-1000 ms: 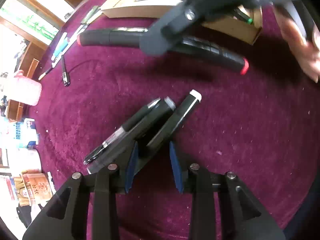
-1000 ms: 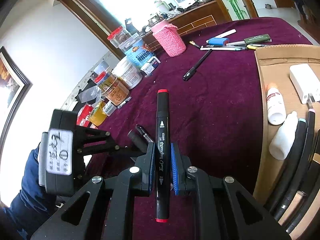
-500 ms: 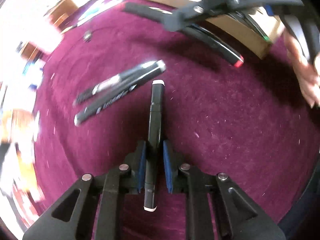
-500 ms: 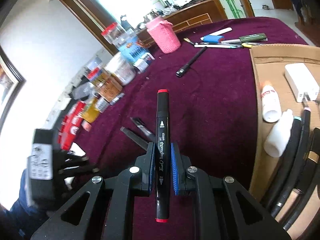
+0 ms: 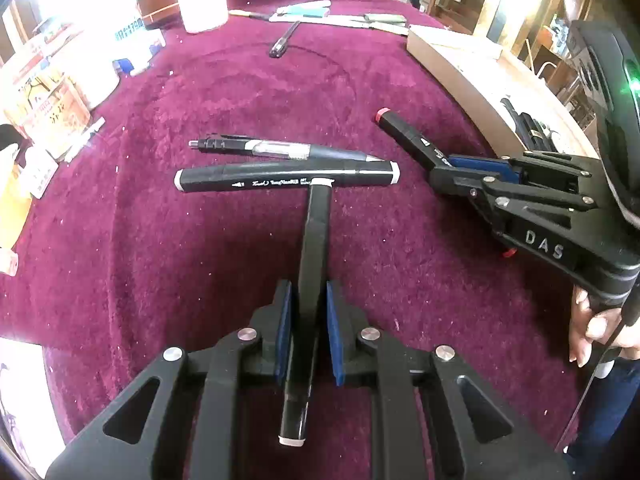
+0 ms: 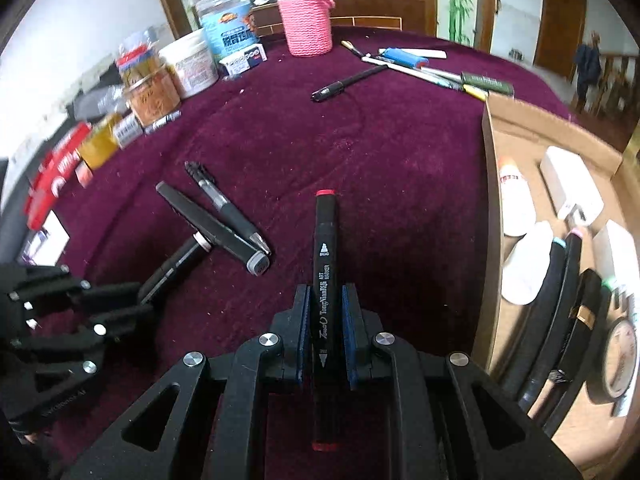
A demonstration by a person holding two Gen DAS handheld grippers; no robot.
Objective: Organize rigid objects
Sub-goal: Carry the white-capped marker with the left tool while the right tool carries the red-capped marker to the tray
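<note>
Black markers are clamped in both units: left hand-held gripper (image 5: 307,330) grips a white-capped marker (image 5: 316,240), right hand-held gripper (image 6: 326,334) a red-capped marker (image 6: 326,264), above the table (image 6: 400,160). Risk: white tip touches a lying marker (image 5: 286,176), may nudge it.

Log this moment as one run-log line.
left tool: shut on white-capped marker | right tool: shut on red-capped marker | loose on cloth: grey-capped marker, pen | cardboard box: holds markers
</note>
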